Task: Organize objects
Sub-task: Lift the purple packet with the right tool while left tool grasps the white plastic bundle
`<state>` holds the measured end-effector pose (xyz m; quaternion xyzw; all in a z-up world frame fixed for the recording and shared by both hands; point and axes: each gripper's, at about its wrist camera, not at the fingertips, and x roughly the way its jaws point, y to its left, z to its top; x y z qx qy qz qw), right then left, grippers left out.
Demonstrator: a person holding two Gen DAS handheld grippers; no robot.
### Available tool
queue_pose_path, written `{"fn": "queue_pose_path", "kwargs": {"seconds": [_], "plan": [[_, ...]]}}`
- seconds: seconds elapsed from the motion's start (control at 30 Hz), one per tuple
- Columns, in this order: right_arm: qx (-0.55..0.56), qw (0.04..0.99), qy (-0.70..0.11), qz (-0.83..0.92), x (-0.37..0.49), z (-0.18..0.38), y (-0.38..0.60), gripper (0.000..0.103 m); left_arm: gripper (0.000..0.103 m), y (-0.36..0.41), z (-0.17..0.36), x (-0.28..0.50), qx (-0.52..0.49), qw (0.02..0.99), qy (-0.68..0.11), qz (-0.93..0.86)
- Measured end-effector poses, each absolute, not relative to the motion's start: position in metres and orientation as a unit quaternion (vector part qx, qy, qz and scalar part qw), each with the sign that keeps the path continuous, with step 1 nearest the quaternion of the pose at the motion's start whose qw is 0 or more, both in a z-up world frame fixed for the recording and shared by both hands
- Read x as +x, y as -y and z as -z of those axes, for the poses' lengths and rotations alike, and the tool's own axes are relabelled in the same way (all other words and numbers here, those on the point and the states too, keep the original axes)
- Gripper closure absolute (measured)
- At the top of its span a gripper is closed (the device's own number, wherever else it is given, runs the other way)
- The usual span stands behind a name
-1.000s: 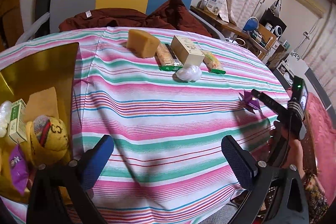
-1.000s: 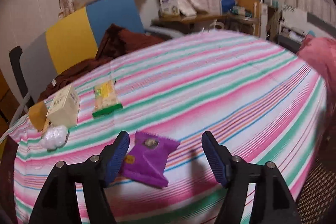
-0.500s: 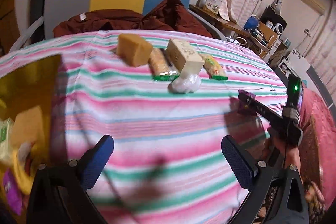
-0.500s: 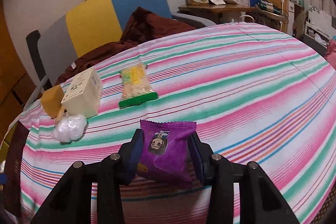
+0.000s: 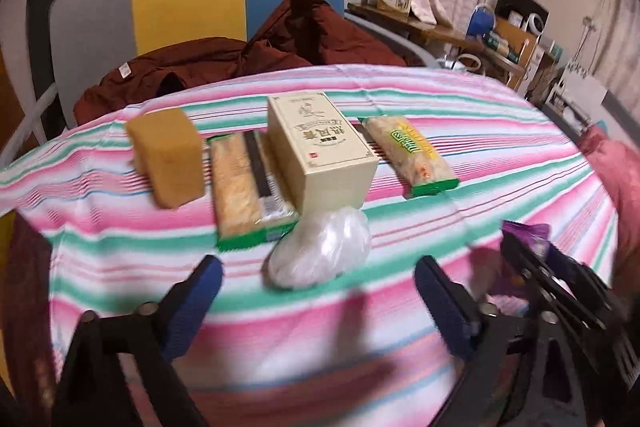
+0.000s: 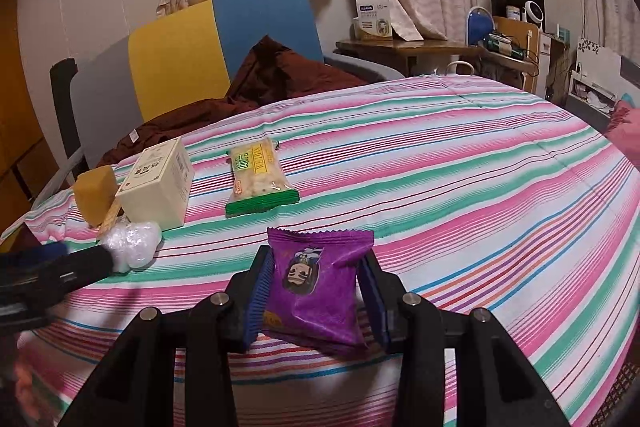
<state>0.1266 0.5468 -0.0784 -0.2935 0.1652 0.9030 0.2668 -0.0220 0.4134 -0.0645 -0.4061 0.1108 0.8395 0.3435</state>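
Since a second ago, right gripper [image 6: 316,301] has clamped the purple snack packet [image 6: 316,291] at the table's near edge. Left gripper [image 5: 316,301], jaws wide and closing on nothing, has swung toward the white plastic-wrapped bundle [image 5: 320,253] at its 12 o'clock. Best approach: straddle it, squeeze gently. Count: two green-edged cracker packs, one cream box [image 5: 320,151], one tan block [image 5: 168,155].

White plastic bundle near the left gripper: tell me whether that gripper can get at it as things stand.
Probably yes. The left gripper points at the white plastic bundle, jaws closing with nothing between them, and only bare tablecloth lies in front. The cream box touches its far side.
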Motion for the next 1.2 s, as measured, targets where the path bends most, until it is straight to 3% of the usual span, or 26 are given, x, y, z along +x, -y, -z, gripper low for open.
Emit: {"fn": "queue_pose_path", "kwargs": {"seconds": [0.07, 0.17, 0.3, 0.37, 0.97, 1.2], "plan": [[-0.293, 0.266, -0.167, -0.903, 0.126, 0.079, -0.547, 0.06, 0.029, -0.423, 0.071, -0.026, -0.403, 0.347, -0.115, -0.839], [-0.293, 0.267, -0.168, -0.903, 0.127, 0.079, -0.549, 0.06, 0.042, -0.43, 0.081, -0.03, -0.397, 0.342, -0.134, -0.841], [-0.291, 0.268, -0.166, -0.903, 0.128, 0.079, -0.548, 0.06, 0.058, -0.418, 0.083, -0.036, -0.407, 0.348, -0.102, -0.838], [-0.29, 0.269, -0.164, -0.904, 0.128, 0.079, -0.546, 0.06, 0.072, -0.41, 0.085, -0.034, -0.405, 0.346, -0.104, -0.84], [-0.26, 0.215, -0.074, -0.939, 0.123, 0.065, -0.507, 0.061, 0.073, -0.317, 0.078, 0.008, -0.362, 0.324, -0.065, -0.872], [-0.264, 0.215, -0.066, -0.938, 0.121, 0.064, -0.504, 0.061, 0.073, -0.275, 0.051, 0.026, -0.348, 0.328, -0.011, -0.878]]}}
